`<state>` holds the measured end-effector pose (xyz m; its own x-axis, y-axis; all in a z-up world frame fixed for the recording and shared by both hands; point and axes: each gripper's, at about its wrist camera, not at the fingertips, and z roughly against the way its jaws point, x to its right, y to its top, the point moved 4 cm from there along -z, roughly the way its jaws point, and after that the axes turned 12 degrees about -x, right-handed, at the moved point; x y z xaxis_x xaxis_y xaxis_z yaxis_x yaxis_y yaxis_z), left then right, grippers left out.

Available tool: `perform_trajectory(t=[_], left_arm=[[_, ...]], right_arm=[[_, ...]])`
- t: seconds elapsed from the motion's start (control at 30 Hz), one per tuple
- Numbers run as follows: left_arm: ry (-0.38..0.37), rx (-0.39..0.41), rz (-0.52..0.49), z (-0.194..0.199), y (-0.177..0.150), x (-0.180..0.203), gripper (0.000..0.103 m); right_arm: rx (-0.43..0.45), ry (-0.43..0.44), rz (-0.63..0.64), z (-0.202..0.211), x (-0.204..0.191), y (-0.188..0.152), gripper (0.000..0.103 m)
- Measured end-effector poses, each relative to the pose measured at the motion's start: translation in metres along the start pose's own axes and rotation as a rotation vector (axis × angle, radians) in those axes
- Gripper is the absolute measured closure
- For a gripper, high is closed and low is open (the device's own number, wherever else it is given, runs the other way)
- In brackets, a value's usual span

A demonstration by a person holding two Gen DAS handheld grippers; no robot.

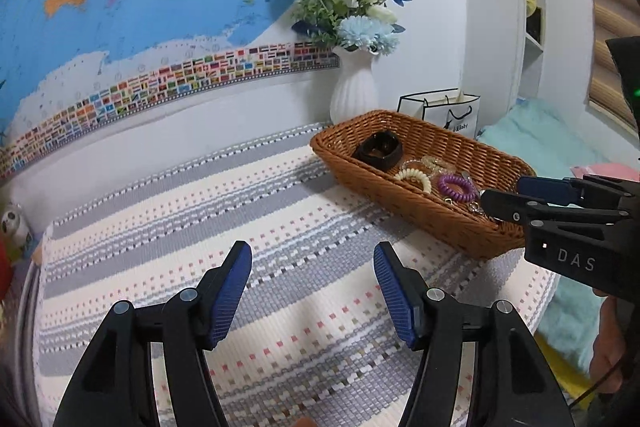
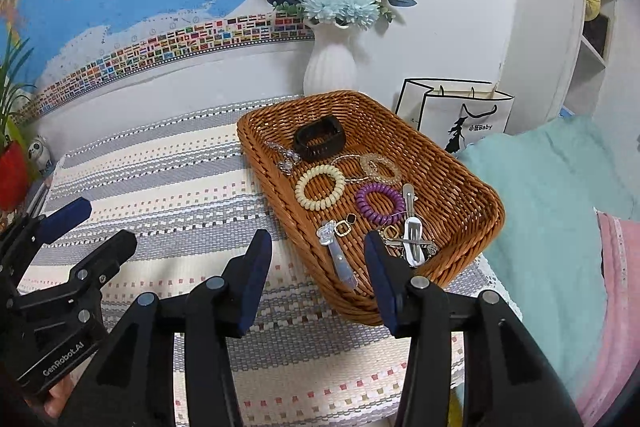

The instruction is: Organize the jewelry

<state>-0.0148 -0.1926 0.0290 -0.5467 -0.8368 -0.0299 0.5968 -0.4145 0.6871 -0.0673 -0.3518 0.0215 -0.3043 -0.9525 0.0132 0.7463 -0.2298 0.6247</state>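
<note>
A striped mat [image 2: 168, 187] covers the table. The left gripper [image 1: 313, 293] hovers over it with jaws apart and nothing between them. To its right the right gripper [image 2: 318, 277] hangs over the near rim of the wicker basket [image 2: 460, 187], its jaws also spread and holding nothing. In the basket lie a black band [image 2: 319, 139], a cream coil tie [image 2: 320, 187], a clear beaded bracelet [image 2: 380, 167], a purple coil tie [image 2: 380, 203], a blue clip [image 2: 338, 255] near the front wall, and silver clips [image 2: 414, 241] with earrings tangled beside them. Behind the basket stands a white vase [image 2: 330, 67] of blue flowers; a paper bag [image 2: 460, 115] sits to the right.
</note>
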Motion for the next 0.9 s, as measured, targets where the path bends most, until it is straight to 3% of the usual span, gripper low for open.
perform_trajectory(t=[0.9], left_arm=[[0.014,-0.018,-0.045,-0.006,-0.001,0.016,0.038]], right_arm=[[-0.037,0.010,-0.036,-0.015,0.009,-0.002,0.052]])
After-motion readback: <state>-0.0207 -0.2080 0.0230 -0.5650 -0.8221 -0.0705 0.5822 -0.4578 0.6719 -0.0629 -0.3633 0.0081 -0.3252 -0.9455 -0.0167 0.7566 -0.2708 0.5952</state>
